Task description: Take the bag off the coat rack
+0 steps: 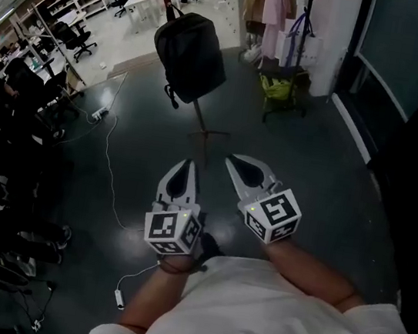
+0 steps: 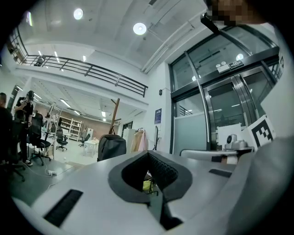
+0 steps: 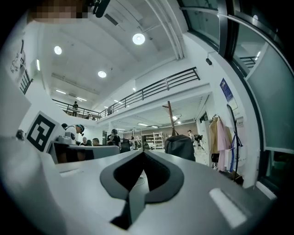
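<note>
Plainly, nothing of the job is done yet. The left gripper (image 1: 187, 164) sits well short of the coat rack (image 1: 200, 124), its jaws together with nothing between them. The bag (image 1: 191, 54) hangs high on the rack's pole, probably by its top loop, though the hook is too small to make out. The right gripper (image 1: 235, 159), also well short of the rack, is likewise closed and empty. All of it remains: close in, open at least 1 of the 2 grippers, take the loop, lift the bag clear.

Head view is dim and underexposed; both gripper views are bright under round ceiling lights (image 2: 139, 29), with fisheye-curved edges.
</note>
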`<state>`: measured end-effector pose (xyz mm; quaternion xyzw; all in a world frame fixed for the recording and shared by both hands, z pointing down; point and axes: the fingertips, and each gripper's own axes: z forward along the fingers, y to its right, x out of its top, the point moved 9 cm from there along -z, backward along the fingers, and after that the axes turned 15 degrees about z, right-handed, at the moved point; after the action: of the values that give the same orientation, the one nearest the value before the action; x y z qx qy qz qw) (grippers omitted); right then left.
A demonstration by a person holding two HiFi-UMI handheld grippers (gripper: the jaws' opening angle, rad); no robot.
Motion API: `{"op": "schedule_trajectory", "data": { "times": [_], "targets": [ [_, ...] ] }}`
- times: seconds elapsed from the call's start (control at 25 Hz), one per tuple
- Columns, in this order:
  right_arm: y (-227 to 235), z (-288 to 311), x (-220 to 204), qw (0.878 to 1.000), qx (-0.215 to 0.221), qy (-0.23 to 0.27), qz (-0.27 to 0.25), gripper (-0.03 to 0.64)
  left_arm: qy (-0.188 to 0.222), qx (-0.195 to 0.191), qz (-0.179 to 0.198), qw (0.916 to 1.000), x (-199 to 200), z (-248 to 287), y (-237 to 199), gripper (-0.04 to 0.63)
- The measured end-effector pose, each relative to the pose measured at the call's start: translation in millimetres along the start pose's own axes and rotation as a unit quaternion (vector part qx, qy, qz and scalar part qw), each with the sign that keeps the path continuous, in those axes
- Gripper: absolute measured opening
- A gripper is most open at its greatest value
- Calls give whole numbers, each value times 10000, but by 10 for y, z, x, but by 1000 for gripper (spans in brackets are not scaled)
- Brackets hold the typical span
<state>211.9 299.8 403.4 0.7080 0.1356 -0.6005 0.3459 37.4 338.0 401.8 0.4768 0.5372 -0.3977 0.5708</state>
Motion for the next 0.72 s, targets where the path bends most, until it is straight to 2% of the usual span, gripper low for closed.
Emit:
{"op": "schedule_trajectory", "data": {
  "times": [0.32, 0.72],
  "targets": [
    [204, 686, -36, 9999, -87, -54, 29, -2, -72, -39, -74, 9999, -165, 498, -542, 6],
    [243, 1937, 25, 9997, -209, -58, 82, -2, -150, -215, -46, 9996, -209, 1137, -1651, 6]
  ]
}}
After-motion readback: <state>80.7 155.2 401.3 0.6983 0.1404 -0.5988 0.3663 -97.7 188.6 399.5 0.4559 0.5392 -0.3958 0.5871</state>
